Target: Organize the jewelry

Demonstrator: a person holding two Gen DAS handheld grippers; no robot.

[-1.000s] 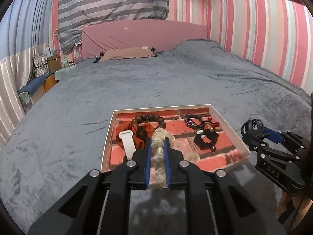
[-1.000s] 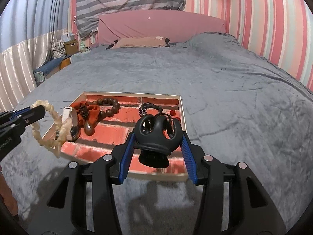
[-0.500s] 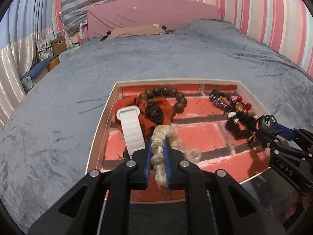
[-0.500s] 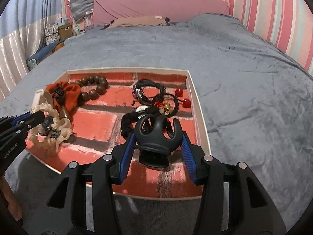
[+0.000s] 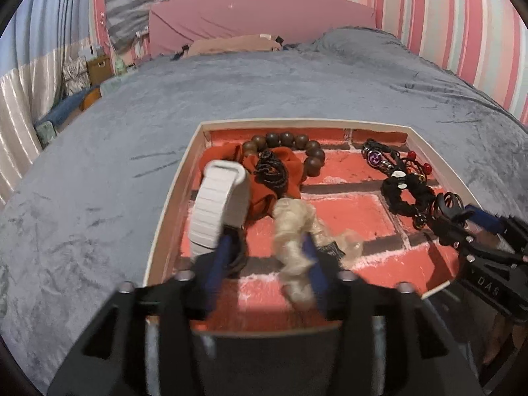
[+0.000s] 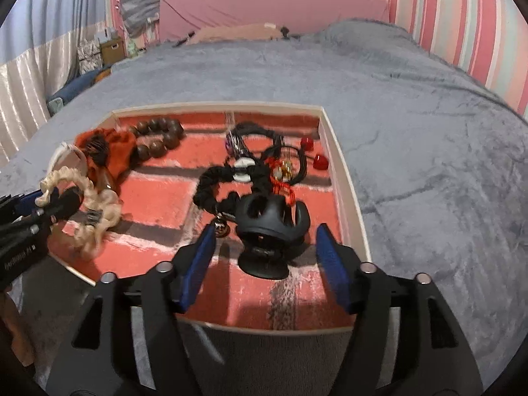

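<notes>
A shallow box with a brick-pattern floor (image 5: 363, 211) (image 6: 343, 178) lies on the grey bed. My left gripper (image 5: 264, 254) is open over its near left part; a cream scrunchie (image 5: 293, 231) (image 6: 89, 204) lies between the fingers, against the right one. My right gripper (image 6: 264, 247) is open over the near right part; a black claw hair clip (image 6: 267, 224) (image 5: 445, 204) sits on the box floor between its fingers. Also in the box are a white watch strap (image 5: 217, 208), an orange scrunchie (image 5: 277, 178), a wooden bead bracelet (image 5: 297, 145) and black bracelets (image 6: 257, 161).
Grey blanket (image 6: 429, 132) surrounds the box. A pink headboard (image 5: 264, 16) and a beige pillow (image 5: 237, 44) lie at the far end. Striped walls stand to the right, curtains and boxes (image 5: 95, 69) to the left.
Both grippers moved forward and down over the box and opened. The left let go of the cream scrunchie and the right let go of the black claw clip; both now rest in the box.
</notes>
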